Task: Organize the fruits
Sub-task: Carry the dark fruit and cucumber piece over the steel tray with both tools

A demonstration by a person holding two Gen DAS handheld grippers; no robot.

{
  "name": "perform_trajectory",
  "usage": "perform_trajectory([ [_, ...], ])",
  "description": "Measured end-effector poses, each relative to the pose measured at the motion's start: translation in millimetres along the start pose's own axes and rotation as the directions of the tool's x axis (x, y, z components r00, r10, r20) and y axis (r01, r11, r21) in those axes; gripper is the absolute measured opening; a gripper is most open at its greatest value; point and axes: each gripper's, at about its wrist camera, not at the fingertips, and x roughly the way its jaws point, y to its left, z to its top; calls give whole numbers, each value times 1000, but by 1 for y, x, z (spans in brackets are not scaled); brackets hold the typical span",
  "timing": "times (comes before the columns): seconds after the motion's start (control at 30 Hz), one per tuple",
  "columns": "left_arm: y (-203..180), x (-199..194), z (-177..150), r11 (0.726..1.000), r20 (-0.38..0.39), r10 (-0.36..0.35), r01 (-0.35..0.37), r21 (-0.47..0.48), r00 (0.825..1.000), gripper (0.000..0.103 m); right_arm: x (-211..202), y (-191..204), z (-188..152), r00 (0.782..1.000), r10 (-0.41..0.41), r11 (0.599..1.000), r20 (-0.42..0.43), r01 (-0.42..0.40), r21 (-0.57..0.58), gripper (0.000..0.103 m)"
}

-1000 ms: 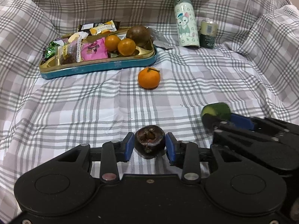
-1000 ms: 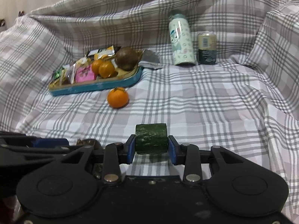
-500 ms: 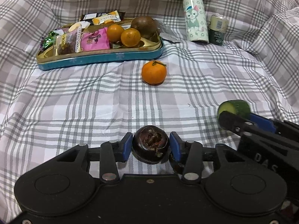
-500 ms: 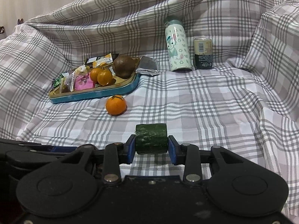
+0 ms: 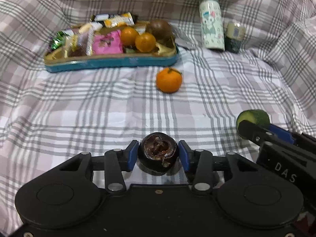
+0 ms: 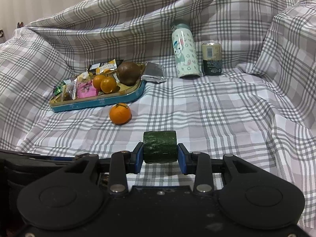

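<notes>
My left gripper [image 5: 158,156] is shut on a dark purple mangosteen [image 5: 158,153] and holds it above the cloth. My right gripper [image 6: 160,155] is shut on a short green cucumber piece [image 6: 160,147], which also shows at the right of the left wrist view [image 5: 254,117]. A loose orange tangerine [image 5: 168,80] [image 6: 120,113] lies on the cloth just in front of a teal tray [image 5: 110,63] [image 6: 94,104]. The tray holds two tangerines [image 5: 145,41], a brown round fruit [image 5: 160,28] and snack packets.
A checked cloth [image 5: 98,108] covers the whole surface and rises in folds at the back and sides. A patterned bottle [image 6: 184,52] and a dark can [image 6: 211,58] stand at the back right. A silver packet [image 6: 153,75] lies beside the tray.
Both grippers have moved forward and upward toward the tray, each still shut on its fruit. The tray and loose tangerine look nearer and lower in view.
</notes>
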Motion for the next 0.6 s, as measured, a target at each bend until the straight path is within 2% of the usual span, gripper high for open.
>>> perform_trajectory([
  [0.27,9,-60,4,1000,92,11,-11,-9,996,52,-10,-11,0,999,31,997,35,-34,75,37],
  [0.47,20,-103,-11,999,130,2,3,-39,992,52,-40,-3,-5,995,21,999,101,-25,40,37],
  [0.6,24,-123,-31,999,130,13,-8,-43,991,52,-70,4,-24,994,37,999,99,-39,18,37],
])
